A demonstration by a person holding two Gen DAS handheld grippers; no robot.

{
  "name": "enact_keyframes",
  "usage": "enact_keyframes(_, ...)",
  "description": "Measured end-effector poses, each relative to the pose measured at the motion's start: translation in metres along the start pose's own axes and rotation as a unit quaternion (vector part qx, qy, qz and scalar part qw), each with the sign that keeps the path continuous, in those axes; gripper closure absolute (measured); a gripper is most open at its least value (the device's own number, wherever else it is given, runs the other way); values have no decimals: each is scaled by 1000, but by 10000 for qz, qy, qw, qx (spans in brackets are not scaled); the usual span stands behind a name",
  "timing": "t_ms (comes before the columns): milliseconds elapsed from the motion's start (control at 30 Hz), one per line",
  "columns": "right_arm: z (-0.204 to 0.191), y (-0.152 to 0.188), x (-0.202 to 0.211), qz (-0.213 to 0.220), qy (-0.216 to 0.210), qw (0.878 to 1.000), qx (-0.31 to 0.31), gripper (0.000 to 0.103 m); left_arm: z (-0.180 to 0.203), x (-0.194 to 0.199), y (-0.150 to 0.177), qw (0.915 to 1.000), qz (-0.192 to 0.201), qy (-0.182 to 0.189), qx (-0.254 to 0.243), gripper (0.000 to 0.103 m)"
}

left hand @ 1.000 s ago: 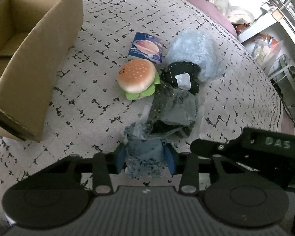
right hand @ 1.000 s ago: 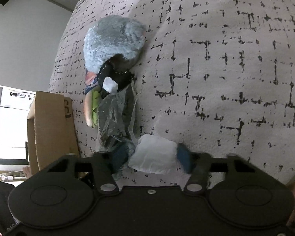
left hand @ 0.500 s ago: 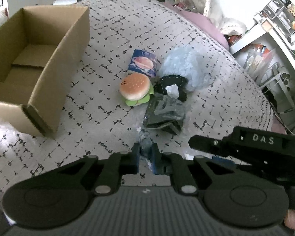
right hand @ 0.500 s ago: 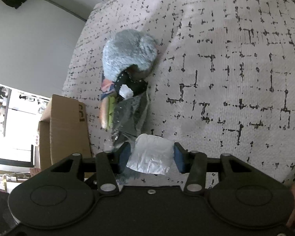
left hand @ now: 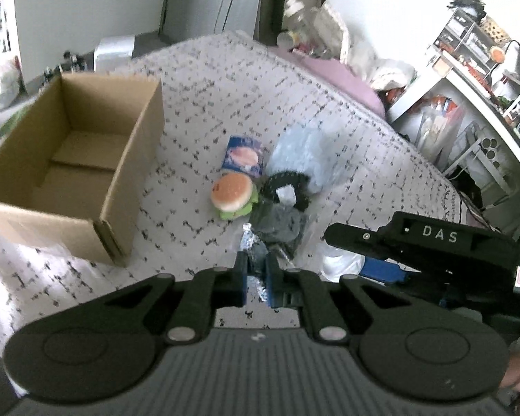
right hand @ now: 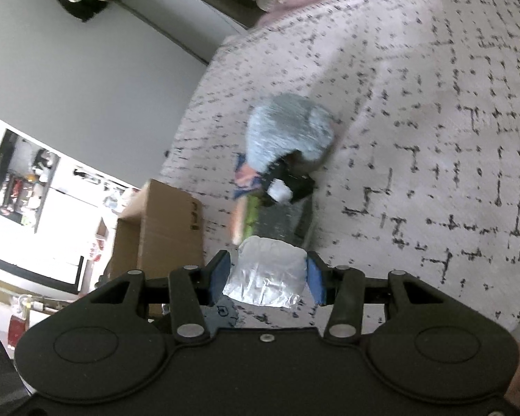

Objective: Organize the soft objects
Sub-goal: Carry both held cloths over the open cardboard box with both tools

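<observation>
Left gripper point(left hand: 256, 277): we pinch the crinkly plastic wrap point(left hand: 254, 248) — jaws clamped.
Right gripper point(right hand: 267, 277): we clamp the white packet point(right hand: 267, 274).

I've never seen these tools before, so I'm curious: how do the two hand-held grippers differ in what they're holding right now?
The left hand-held gripper is pinched almost fully shut on a thin, crinkled bit of clear plastic bag. The right hand-held gripper stands wider, clamped on a bulkier white plastic-wrapped bundle. The left one's load trails down toward the bed; the right one's fills the gap between its pads. Both have blue pads and are held above the patterned bedspread.
</observation>
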State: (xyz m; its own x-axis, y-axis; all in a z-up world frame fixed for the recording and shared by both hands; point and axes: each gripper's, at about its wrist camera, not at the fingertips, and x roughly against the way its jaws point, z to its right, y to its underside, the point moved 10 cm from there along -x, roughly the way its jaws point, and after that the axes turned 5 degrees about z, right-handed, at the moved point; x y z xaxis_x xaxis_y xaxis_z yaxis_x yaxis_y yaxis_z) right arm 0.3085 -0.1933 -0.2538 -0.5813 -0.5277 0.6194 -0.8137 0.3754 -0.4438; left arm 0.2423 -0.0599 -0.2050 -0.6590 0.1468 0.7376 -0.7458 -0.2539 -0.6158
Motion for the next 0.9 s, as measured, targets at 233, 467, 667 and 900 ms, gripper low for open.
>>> enact_keyframes(233,-18,-4,15,284,-344,9986,291,57,-5,29,-17,9989,424,-202,-55,94)
enact_keyframes(467,-35,-9,31,548,-710,9947,511,57,-11,50,-27,9973,664,-317,22,94)
enact_keyframes(667,-47,-13,43,742,-1095,9899,508,57,-18,68,-37,9953,891,-389,44,94)
enact_keyframes(900,-61,-13,45,847,-1328,9856,616,57,-28,80,-46,9933,1071,-417,107,94)
